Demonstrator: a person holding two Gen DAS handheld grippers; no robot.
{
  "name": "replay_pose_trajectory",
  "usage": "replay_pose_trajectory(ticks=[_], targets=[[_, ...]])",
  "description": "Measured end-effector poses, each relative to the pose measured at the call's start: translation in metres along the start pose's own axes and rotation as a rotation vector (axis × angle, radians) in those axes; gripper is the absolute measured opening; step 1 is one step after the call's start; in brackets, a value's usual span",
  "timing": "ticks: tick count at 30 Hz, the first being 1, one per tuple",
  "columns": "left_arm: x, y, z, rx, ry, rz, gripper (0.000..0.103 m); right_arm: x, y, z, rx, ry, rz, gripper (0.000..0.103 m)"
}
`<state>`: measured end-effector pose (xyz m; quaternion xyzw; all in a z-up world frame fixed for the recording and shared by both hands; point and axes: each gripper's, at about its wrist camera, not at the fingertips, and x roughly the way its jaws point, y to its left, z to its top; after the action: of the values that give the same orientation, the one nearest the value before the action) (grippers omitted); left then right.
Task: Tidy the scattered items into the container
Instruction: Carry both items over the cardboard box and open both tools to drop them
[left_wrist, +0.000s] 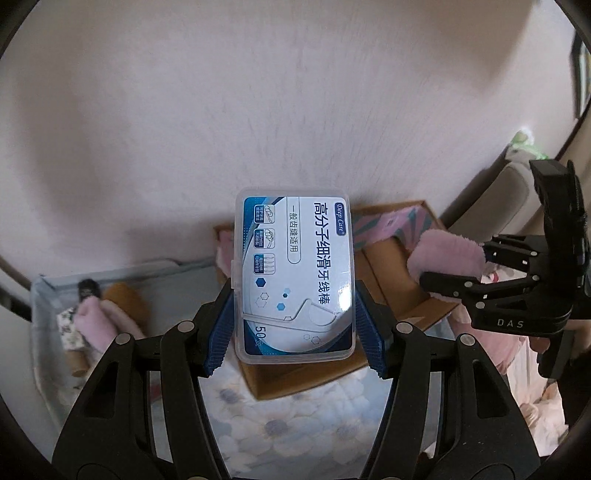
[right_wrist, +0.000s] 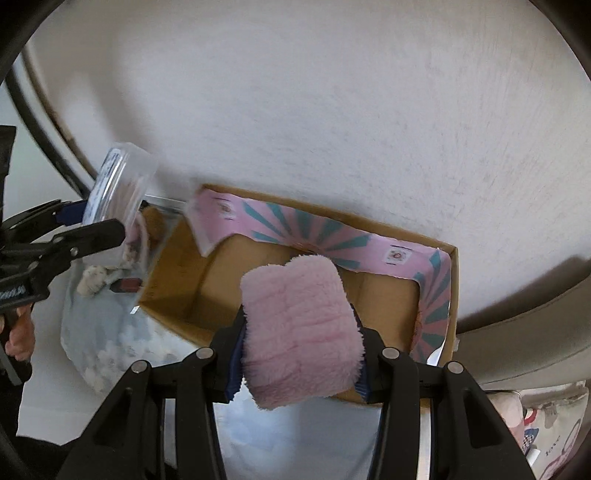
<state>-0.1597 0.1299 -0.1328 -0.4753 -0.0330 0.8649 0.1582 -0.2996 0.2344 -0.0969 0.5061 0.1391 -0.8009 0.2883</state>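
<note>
With both loads already up in the air, the step in hand is the drop: left gripper (left_wrist: 295, 317) is clamped on the clear floss pick box (left_wrist: 295, 280) by its long sides, right gripper (right_wrist: 301, 354) is squeezed onto the pink fluffy roll (right_wrist: 299, 328). Both hang just in front of and above the open cardboard box (right_wrist: 184, 291), which sits on the floral bedsheet (left_wrist: 295, 421) against the white wall (right_wrist: 332, 110). I'd carry each past the near rim before letting go, one at a time since the grippers sit close together. Watch the pink printed flap (right_wrist: 332, 236) folded inward along the far edge; floor looks bare, plenty of room. Leftover clutter (left_wrist: 92, 314) lies left of the box.
</note>
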Motion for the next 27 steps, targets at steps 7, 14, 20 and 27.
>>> replay_pose_trajectory(ticks=[7, 14, 20, 27], targets=[[0.053, -0.001, 0.003, -0.051, 0.122, 0.015, 0.056, 0.035, -0.016, 0.000, -0.031, 0.077, 0.028, 0.043], [0.066, -0.001, 0.001, -0.072, 0.155, 0.042, 0.056, 0.055, -0.019, -0.001, -0.067, 0.115, 0.050, 0.043], [0.064, 0.008, 0.004, -0.084, 0.154, 0.051, 0.056, 0.056, -0.019, -0.001, -0.088, 0.116, 0.063, 0.043], [0.061, 0.005, 0.003, -0.081, 0.190, 0.049, 0.065, 0.053, -0.020, 0.004, -0.068, 0.106, 0.039, 0.047]])
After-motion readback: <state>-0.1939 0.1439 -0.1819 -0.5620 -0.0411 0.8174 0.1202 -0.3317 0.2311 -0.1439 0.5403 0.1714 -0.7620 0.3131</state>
